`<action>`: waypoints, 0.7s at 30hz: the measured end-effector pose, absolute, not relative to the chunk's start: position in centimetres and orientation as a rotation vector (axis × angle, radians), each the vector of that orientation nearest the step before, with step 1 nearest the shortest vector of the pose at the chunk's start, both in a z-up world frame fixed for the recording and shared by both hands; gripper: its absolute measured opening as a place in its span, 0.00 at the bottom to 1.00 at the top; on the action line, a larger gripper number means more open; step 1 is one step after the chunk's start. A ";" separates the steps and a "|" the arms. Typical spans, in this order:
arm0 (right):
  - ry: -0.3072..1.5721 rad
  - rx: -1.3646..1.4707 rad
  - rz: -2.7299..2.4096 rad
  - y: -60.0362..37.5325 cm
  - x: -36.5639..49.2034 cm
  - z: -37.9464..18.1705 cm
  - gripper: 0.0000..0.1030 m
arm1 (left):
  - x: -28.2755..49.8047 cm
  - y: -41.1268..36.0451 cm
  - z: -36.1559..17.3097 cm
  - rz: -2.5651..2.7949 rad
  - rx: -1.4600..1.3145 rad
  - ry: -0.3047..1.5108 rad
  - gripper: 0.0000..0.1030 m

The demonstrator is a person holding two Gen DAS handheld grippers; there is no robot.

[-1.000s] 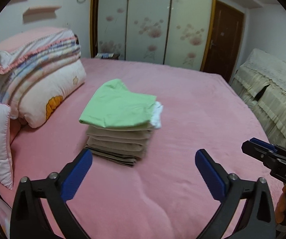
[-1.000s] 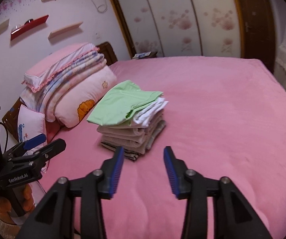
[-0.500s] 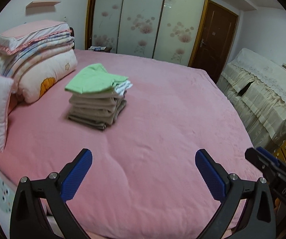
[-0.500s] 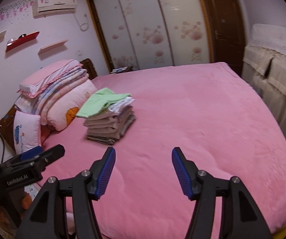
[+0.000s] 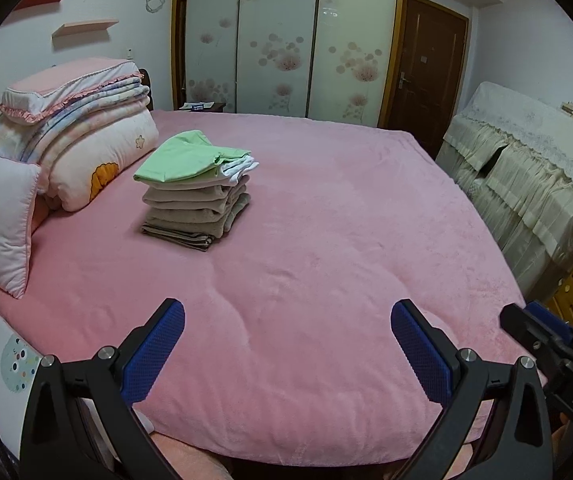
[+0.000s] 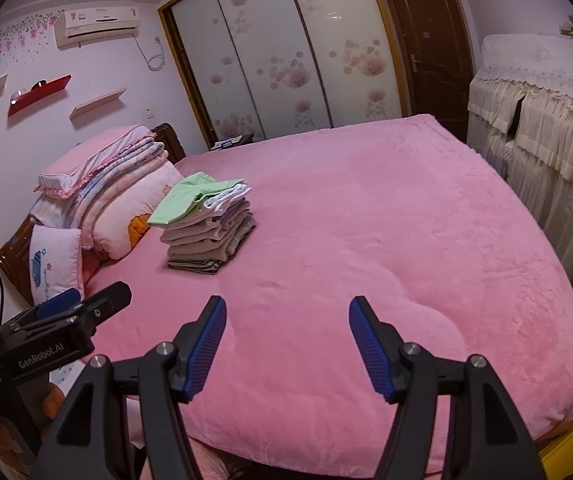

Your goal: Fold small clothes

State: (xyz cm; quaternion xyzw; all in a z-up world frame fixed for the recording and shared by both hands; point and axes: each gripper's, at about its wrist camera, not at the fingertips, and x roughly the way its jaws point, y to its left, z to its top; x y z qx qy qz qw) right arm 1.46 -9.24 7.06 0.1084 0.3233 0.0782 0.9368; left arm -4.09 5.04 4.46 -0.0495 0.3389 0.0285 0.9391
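pink bed (image 5: 326, 240) bears a folded stack (image 5: 196, 196), lower layers perhaps towels; left claw (image 5: 286, 344) spread, right claw (image 6: 286, 340) opening, both empty.

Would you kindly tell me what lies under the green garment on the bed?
Under the green garment sits a white folded piece, then a stack of beige folded clothes on the pink bedspread. Their exact number is unclear.

A home bedroom — a wide bed (image 5: 326, 240) under a pink plush cover fills the room, with pillows and folded quilts (image 5: 74, 132) stacked at its far left. Behind stand a flower-printed sliding wardrobe (image 5: 286, 36) and a brown door (image 5: 426, 76) — an air conditioner (image 6: 98, 24) hangs on the pink wall.
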 end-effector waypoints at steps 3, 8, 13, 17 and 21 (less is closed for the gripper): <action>0.648 0.210 0.146 -9.3 0.9 7.2 0.68 | -4.1 4.7 4.1 0.064 -0.082 0.697 1.00; 0.655 0.186 0.129 -9.1 0.4 7.0 0.71 | -4.4 4.3 3.6 0.081 -0.064 0.704 1.00; 0.680 0.174 0.128 -9.2 0.3 6.2 0.71 | -4.6 3.9 3.2 0.085 -0.050 0.708 1.00; 0.696 0.172 0.119 -9.4 0.2 5.6 0.71 | -4.7 3.9 2.6 0.076 -0.050 0.727 1.00; 0.708 0.175 0.119 -9.4 0.1 5.2 0.71 | -4.9 4.0 2.3 0.066 -0.060 0.737 1.00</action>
